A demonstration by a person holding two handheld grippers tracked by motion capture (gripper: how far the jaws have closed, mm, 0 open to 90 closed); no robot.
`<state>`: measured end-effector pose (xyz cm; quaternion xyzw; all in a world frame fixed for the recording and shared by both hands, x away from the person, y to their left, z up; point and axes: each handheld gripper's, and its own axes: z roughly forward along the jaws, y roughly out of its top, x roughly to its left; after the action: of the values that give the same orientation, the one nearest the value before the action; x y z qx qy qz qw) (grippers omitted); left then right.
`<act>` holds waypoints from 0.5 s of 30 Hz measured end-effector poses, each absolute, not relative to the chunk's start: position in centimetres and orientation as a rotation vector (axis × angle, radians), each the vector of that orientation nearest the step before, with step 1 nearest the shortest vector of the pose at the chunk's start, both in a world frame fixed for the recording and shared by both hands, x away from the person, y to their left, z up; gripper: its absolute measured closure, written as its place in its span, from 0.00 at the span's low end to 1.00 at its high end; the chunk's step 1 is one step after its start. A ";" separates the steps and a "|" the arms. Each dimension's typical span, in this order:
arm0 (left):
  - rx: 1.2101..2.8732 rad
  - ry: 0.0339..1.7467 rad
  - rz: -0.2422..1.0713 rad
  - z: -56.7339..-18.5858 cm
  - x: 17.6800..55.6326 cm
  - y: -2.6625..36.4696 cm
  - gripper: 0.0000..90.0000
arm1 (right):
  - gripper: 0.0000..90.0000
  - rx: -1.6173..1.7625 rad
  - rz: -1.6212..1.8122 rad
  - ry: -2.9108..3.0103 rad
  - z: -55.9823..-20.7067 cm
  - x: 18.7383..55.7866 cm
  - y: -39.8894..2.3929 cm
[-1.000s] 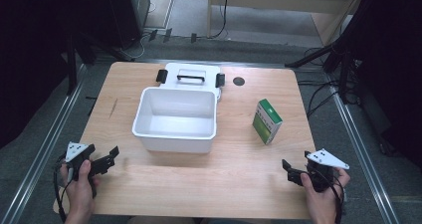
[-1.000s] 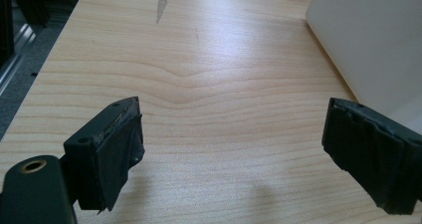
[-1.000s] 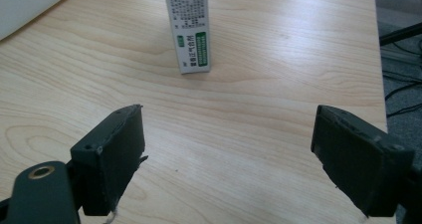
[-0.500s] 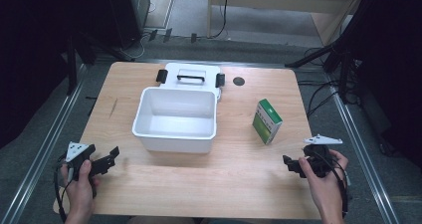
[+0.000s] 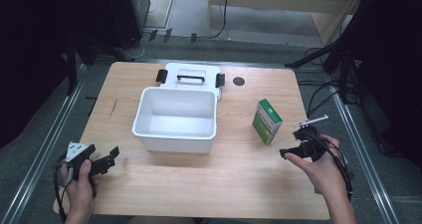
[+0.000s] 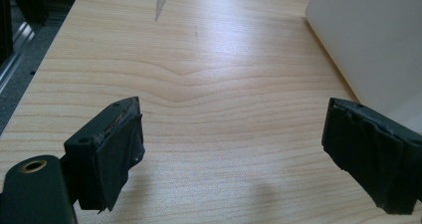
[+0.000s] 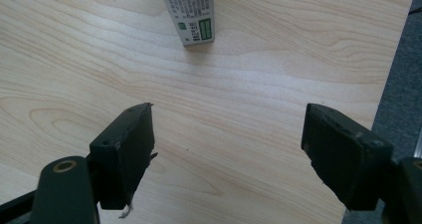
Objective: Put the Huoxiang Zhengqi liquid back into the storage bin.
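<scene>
Left gripper [image 5: 102,162] sits lower left of the high view, held in the left hand [image 5: 79,184], forearm entering from the bottom edge. Jaws spread wide, nothing between them, pointing up-right. Right gripper [image 5: 291,152] sits lower right, in the right hand [image 5: 318,167], jaws also spread wide and empty, pointing left, grey plate tilted on top.
</scene>
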<state>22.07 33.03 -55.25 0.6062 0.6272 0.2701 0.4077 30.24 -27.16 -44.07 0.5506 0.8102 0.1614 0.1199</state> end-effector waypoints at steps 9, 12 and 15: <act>1.533 1.585 0.679 -55.3 22.1 33.1 0.11 | 0.27 1.572 0.361 2.421 -42.0 32.0 -25.4; 1.534 1.584 0.679 -55.2 22.1 33.0 0.11 | 0.30 1.562 0.351 2.433 -41.6 32.6 -25.0; 1.531 1.584 0.677 -55.3 22.1 33.1 0.11 | 0.31 1.545 0.336 2.461 -41.2 33.2 -24.5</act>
<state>22.10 33.08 -55.26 0.6068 0.6282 0.2685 0.4063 33.24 -24.54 -41.21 0.5252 0.8363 0.1143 0.1081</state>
